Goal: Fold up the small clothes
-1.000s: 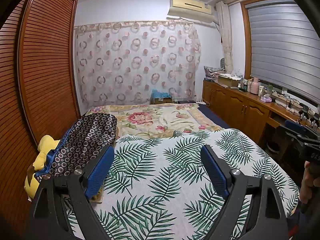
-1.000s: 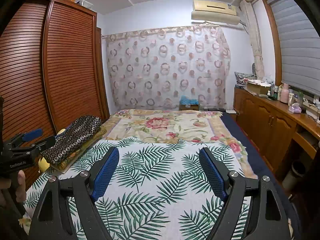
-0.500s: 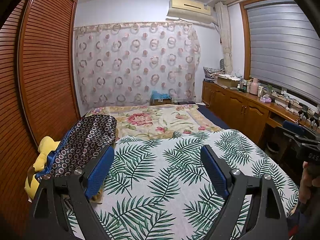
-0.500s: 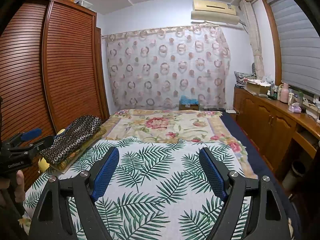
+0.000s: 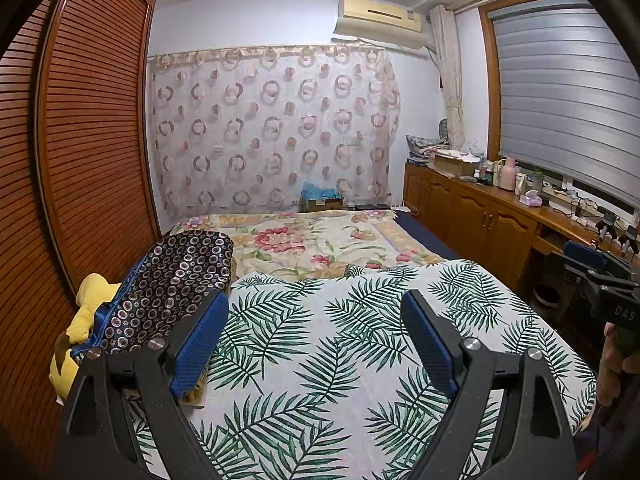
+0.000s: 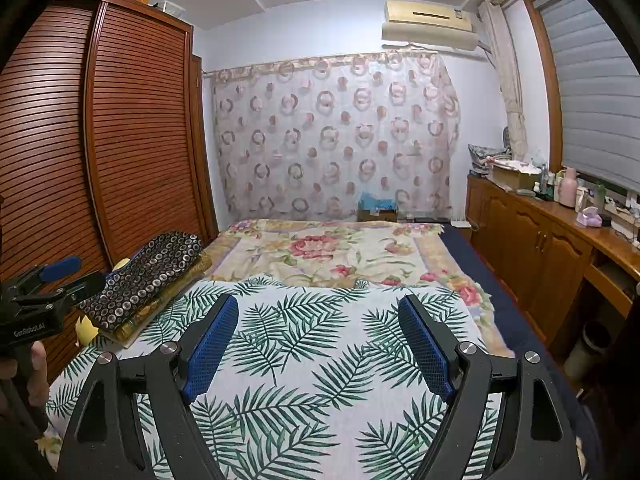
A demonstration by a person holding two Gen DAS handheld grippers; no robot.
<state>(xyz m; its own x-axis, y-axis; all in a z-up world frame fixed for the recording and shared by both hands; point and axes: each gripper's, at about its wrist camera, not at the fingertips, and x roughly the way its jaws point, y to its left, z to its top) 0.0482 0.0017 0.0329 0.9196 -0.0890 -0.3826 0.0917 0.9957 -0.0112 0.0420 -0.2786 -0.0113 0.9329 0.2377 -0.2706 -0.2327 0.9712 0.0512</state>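
Note:
A white cloth with green palm leaves [image 5: 340, 344] lies spread flat on the bed; it also shows in the right wrist view [image 6: 328, 352]. My left gripper [image 5: 316, 320] is open and empty, held above the cloth's near part. My right gripper [image 6: 318, 322] is open and empty, also above the cloth. The right gripper shows at the right edge of the left wrist view [image 5: 592, 276]; the left gripper shows at the left edge of the right wrist view [image 6: 44, 292]. No small garment is clearly in view.
A floral blanket [image 5: 320, 240] covers the far half of the bed. A dark ring-patterned folded cloth [image 5: 172, 280] and a yellow plush [image 5: 88, 312] lie at the left. A slatted wardrobe [image 5: 80, 160] stands left, a wooden cabinet [image 5: 480, 224] right.

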